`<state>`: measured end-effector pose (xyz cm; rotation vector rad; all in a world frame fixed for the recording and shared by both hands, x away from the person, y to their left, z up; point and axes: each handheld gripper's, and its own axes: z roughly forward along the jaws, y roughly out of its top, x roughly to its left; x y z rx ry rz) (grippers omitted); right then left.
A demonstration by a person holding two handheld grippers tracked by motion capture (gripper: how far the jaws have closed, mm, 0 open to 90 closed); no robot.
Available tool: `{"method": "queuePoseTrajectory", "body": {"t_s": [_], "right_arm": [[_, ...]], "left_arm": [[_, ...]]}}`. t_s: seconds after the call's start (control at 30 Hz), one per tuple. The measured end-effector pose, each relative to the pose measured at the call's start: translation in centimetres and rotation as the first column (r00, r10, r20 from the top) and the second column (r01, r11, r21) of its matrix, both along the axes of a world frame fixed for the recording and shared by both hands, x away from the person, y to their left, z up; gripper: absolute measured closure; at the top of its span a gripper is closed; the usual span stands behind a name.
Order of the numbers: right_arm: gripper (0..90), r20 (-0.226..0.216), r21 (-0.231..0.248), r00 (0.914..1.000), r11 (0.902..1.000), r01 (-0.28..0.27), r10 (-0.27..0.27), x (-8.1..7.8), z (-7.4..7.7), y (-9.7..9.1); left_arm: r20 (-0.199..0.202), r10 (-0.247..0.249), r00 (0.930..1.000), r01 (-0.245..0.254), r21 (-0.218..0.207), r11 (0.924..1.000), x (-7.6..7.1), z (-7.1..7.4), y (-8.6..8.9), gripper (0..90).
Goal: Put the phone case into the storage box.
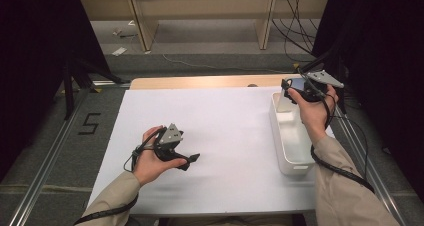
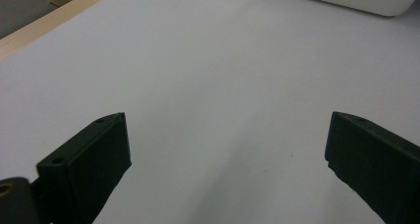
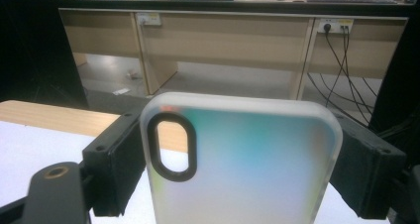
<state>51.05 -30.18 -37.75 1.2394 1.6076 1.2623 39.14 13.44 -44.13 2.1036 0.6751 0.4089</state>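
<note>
One phone case (image 3: pixel 247 169) in right tool (image 3: pixel 237 159), one white bin (image 1: pixel 292 156) below.

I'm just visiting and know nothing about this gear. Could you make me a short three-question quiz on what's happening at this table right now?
1. True or false: the right gripper is shut on a phone case.
2. Which describes the left gripper? A) shut on a pen; B) open over the white table sheet, nothing between its jaws; C) resting inside the bin.
3. In the high view, on which side of the table does the white bin stand?

Key:
1. True: its jaws press on the two sides of the frosted case.
2. B.
3. The right side, below the right gripper.
</note>
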Motion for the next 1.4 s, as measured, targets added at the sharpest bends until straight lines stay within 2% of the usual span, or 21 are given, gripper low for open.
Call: {"method": "queuePoseTrajectory", "body": {"t_s": [0.77,1.1,1.4], "right_arm": [[18.2,-0.015,-0.015,0.9999,0.9999,0.001,-0.001,0.6,-0.5,0.1],[18.2,-0.047,-0.032,0.9989,0.9995,0.003,-0.004,0.9,-0.7,0.3],[18.2,-0.053,-0.035,0.9986,0.9994,0.003,-0.005,1.1,-0.9,0.3]], "left_arm": [[-0.002,-0.001,1.0,0.001,0.002,1.0,0.0,0.0,0.0,3.0],[-0.002,-0.001,1.0,0.001,0.002,1.0,0.0,0.0,0.0,3.0],[-0.003,0.0,1.0,0.0,0.001,1.0,0.0,0.0,0.0,3.0]]}}
